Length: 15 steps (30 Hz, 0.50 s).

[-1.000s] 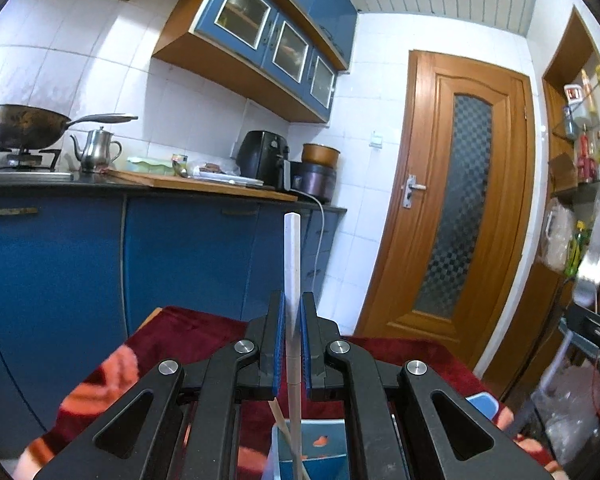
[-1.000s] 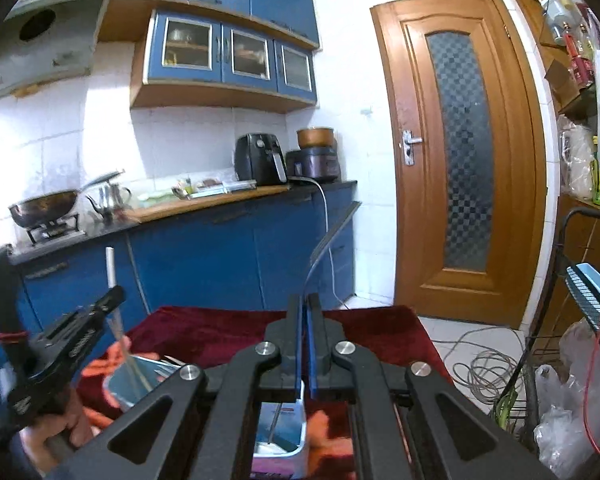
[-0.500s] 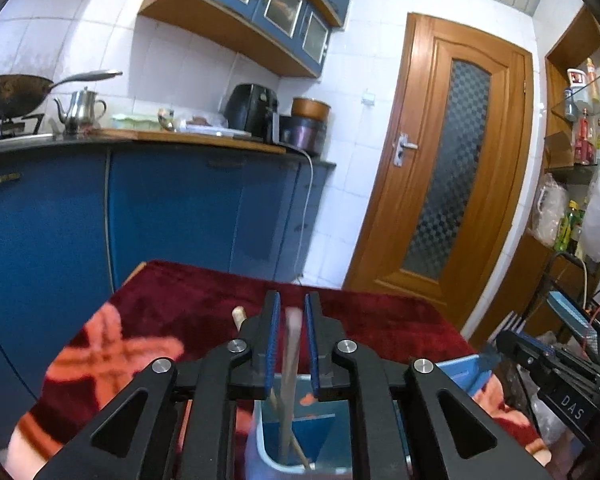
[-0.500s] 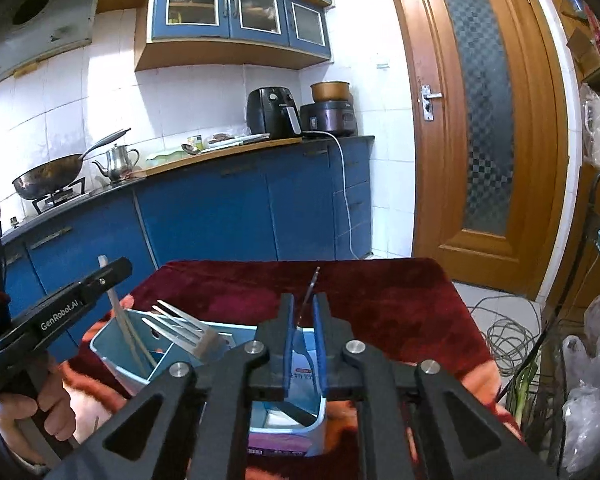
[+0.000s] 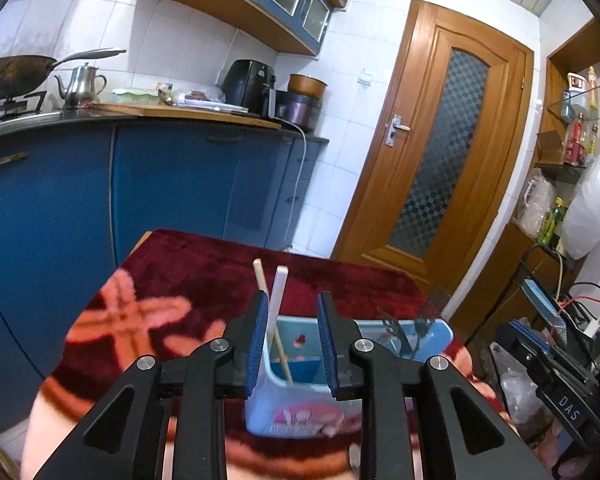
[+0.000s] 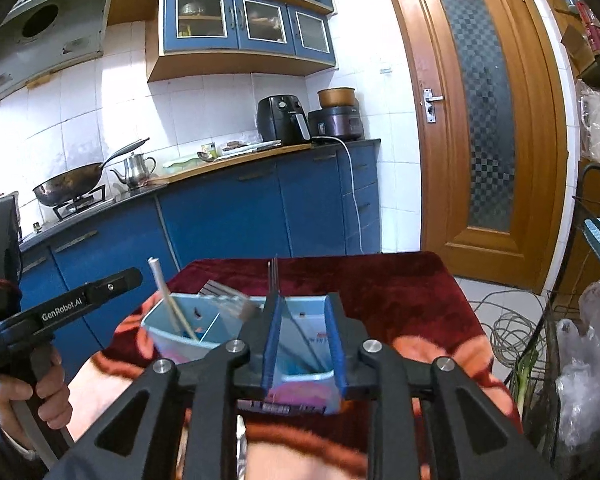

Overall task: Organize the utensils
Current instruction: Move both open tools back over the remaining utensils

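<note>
My claws are black with blue pads (image 5: 260, 344). Below them sits a pale blue utensil box (image 6: 188, 344) on a deep red blanket (image 5: 204, 264) with salmon-pink cross patterns. Behind the blanket, dark blue cabinets (image 6: 228, 216) meet white tiles (image 5: 204, 48) and a brown door (image 6: 480, 120) with checkered glass.

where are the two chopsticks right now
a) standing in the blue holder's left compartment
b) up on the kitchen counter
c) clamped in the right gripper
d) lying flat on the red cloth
a: the chopsticks lean upright inside the left compartment of the blue holder; the left gripper is opening with its pads off them.
</note>
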Tool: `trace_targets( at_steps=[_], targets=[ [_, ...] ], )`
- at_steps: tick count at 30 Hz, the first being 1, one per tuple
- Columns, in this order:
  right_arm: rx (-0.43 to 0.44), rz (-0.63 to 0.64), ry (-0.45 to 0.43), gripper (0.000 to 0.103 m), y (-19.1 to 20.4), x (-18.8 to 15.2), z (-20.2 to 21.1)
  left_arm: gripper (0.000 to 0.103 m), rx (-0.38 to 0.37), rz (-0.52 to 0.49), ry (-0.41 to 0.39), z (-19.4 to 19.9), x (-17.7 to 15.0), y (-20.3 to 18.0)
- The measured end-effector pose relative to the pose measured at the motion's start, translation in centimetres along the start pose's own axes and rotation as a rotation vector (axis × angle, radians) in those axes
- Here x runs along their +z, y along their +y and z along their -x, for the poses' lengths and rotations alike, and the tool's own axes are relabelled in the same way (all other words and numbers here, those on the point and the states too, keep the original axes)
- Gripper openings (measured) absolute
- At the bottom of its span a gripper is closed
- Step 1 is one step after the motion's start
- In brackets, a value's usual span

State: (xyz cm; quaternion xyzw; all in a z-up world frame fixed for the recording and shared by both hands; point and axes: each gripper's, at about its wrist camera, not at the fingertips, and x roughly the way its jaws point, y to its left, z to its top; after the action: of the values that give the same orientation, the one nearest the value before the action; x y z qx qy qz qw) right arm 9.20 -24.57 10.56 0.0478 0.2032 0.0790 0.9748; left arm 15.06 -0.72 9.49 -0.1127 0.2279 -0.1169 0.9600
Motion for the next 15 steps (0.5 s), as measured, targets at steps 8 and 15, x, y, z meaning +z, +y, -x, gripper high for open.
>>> trace_targets(
  at_steps=[8,15],
  targets=[
    [0.029,-0.043,0.121,0.039,0.9,-2.5,1.7,0.026,0.064,-0.034,0.072,2.9,-0.6,0.4],
    [0.059,-0.051,0.203,0.046,1.6,-5.1,2.2,0.032,0.089,-0.037,0.178,4.5,-2.9,1.4]
  ],
)
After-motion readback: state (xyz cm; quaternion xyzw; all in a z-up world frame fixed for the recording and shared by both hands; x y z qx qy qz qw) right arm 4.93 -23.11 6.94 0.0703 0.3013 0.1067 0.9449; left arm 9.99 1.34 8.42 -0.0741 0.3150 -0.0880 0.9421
